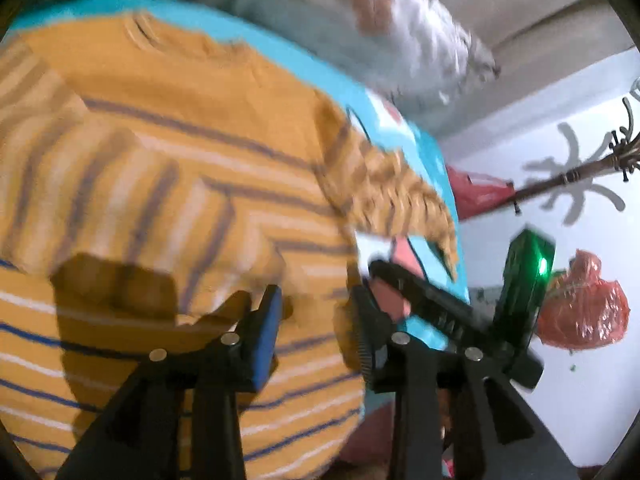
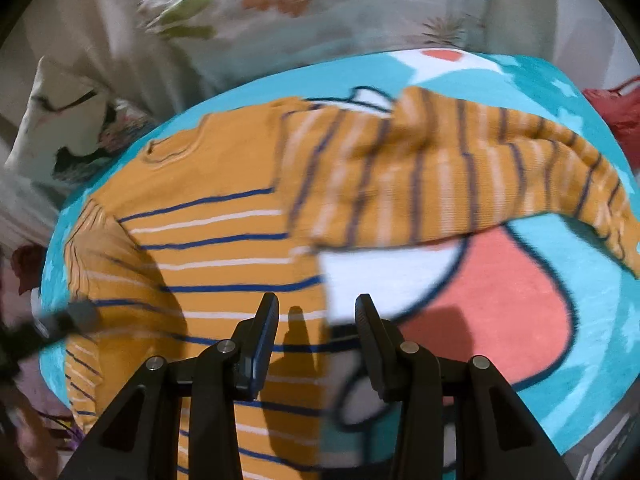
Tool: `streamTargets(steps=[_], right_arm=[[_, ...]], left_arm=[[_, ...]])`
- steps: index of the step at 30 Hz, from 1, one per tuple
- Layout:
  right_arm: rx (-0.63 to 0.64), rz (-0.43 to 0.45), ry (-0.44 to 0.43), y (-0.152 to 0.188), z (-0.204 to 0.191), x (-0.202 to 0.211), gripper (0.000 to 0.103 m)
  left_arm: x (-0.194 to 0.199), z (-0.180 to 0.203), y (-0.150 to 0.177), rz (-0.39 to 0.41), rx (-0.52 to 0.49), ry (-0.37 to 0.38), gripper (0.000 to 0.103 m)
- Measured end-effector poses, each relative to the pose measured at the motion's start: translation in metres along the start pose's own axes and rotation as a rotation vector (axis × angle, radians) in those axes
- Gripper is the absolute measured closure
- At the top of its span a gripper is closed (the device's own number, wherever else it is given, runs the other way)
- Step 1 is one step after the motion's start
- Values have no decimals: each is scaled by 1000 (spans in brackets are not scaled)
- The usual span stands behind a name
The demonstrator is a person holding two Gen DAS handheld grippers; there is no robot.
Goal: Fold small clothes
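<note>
An orange sweater with blue and white stripes lies flat on a turquoise cartoon blanket. Its right sleeve stretches out to the right across the blanket. In the left wrist view the sweater fills the left side, with one sleeve folded over the body and the other sleeve trailing right. My left gripper is open and empty above the sweater's lower right edge. My right gripper is open and empty above the sweater's right hem edge. The right gripper's body shows beside the left one.
A floral pillow and white bedding lie behind the blanket. In the left wrist view red plastic bags and a dark coat stand sit on the white floor right of the bed.
</note>
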State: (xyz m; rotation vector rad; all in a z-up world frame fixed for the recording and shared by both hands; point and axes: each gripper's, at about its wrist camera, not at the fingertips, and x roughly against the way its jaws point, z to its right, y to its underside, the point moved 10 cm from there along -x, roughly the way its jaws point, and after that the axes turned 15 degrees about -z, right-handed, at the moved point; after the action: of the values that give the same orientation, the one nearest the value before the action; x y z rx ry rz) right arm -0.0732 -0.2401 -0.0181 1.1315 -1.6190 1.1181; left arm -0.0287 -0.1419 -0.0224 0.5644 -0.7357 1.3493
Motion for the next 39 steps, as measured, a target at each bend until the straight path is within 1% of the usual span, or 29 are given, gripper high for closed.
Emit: streamTargets(steps=[1, 2, 3, 4, 5, 7, 9, 11, 12, 13, 14, 15, 16, 17, 18, 19, 22, 23, 24, 26, 27, 29, 30, 31, 32, 33, 34, 36, 39], right_arm=[[2, 1, -14, -1, 4, 2, 60], [7, 1, -27, -3, 5, 4, 59], [15, 0, -44, -5, 4, 5, 59], [29, -2, -68, -7, -1, 5, 59], [43, -5, -94, -8, -6, 5, 58], [73, -21, -156, -12, -23, -1, 56], [104, -52, -225, -15, -43, -10, 50], [135, -91, -266, -14, -62, -22, 43], [153, -119, -267, -12, -71, -33, 42], [167, -141, -262, -10, -78, -41, 42], [185, -164, -258, -6, -86, -50, 41], [209, -160, -246, -4, -94, -53, 41], [243, -150, -228, -3, -102, -53, 48], [282, -174, -238, 0, -112, -53, 79], [303, -200, -251, 1, -120, -55, 93], [319, -196, -243, -2, -125, -53, 93], [390, -87, -143, -22, -132, -26, 94], [394, -45, -107, -33, -129, -14, 94], [391, -23, -86, -40, -125, -7, 94], [371, 19, 10, -56, -113, -4, 94], [356, 27, 90, -63, -104, -9, 91], [312, -17, 270, -69, -77, -27, 88], [269, -44, 305, -69, -66, -32, 88], [231, -46, 261, -67, -64, -30, 87], [207, -38, 210, -65, -65, -26, 83], [186, -20, 168, -64, -66, -19, 73], [171, 7, 146, -64, -72, -13, 69], [161, 40, 90, -63, -91, -7, 69], [187, -15, -30, -58, -136, -22, 69]], left_arm=[[-3, 5, 6, -9, -18, -1, 60], [0, 8, 12, 2, -39, -31, 55], [7, 6, 17, 26, -44, -67, 44], [17, 1, 20, 55, -35, -92, 35], [28, -7, 25, 81, -17, -103, 33], [50, -25, 31, 135, 51, -109, 31], [80, -54, 41, 193, 139, -128, 31], [114, -85, 59, 269, 215, -186, 31], [124, -94, 64, 287, 233, -206, 31], [140, -108, 75, 317, 258, -247, 31], [148, -116, 78, 332, 272, -275, 31], [159, -124, 85, 350, 285, -309, 31], [168, -133, 91, 365, 297, -344, 31], [173, -139, 96, 374, 305, -367, 31], [178, -145, 101, 382, 314, -391, 31], [184, -153, 105, 388, 326, -411, 31], [193, -169, 110, 401, 357, -444, 31], [195, -173, 109, 406, 361, -449, 31], [197, -176, 109, 408, 360, -456, 31], [197, -182, 107, 404, 352, -469, 31], [196, -185, 104, 397, 345, -477, 31], [194, -185, 100, 384, 330, -480, 31], [194, -186, 100, 377, 319, -478, 31], [193, -188, 99, 370, 306, -477, 31], [193, -189, 98, 365, 301, -478, 31], [192, -191, 96, 359, 296, -480, 31], [191, -194, 95, 353, 293, -479, 31], [188, -199, 92, 341, 295, -467, 31], [182, -205, 88, 319, 297, -434, 31]])
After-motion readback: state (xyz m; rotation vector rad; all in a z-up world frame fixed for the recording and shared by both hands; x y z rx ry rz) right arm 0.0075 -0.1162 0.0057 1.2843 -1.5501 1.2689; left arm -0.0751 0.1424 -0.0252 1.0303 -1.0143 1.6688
